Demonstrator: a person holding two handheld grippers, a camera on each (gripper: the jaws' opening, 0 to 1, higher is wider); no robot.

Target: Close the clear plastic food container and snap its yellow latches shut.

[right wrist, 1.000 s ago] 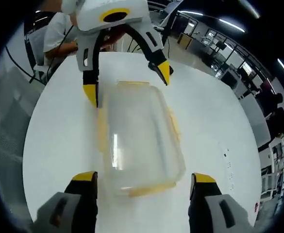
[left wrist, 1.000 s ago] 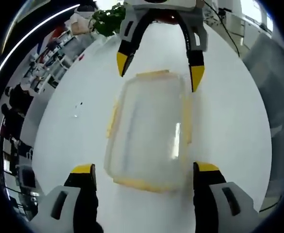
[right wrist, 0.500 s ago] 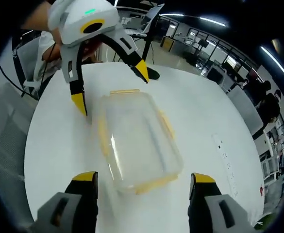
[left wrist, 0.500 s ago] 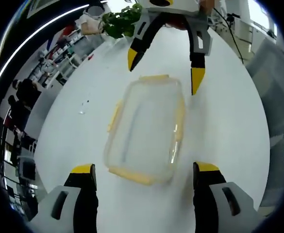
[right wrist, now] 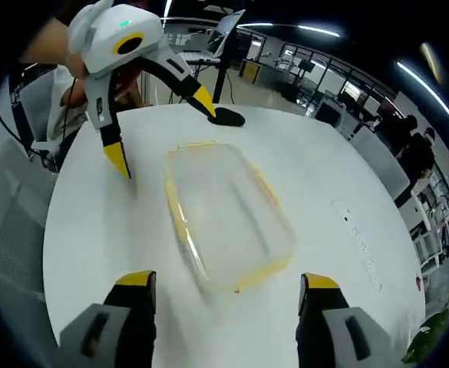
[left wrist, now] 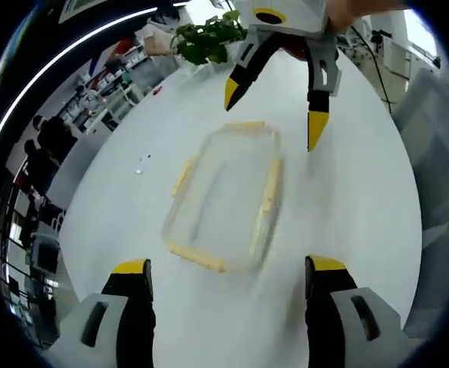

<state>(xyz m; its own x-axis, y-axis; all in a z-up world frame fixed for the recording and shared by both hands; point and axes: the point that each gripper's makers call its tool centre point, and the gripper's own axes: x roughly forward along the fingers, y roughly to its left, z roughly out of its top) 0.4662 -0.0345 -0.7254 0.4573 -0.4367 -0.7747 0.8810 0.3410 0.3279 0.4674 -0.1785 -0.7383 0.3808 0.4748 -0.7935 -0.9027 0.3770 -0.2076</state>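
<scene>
1. Left gripper (left wrist: 222,270) hung above the round white surface (left wrist: 362,199) with its yellow-tipped jaws spread wide, grasping nothing.
2. Between and ahead of those jaws lay the clear rectangular plastic food container (left wrist: 224,195), flat on the surface, its yellow latches (left wrist: 270,186) along the rim; whether they were snapped could not be told.
3. Right gripper (right wrist: 221,278) was likewise released, jaws wide apart, above the container's near end (right wrist: 226,218).
4. Each gripper appeared across the container in the other's view, clear of it.
5. A green leafy plant (left wrist: 209,38) stood at the surface's far edge.
</scene>
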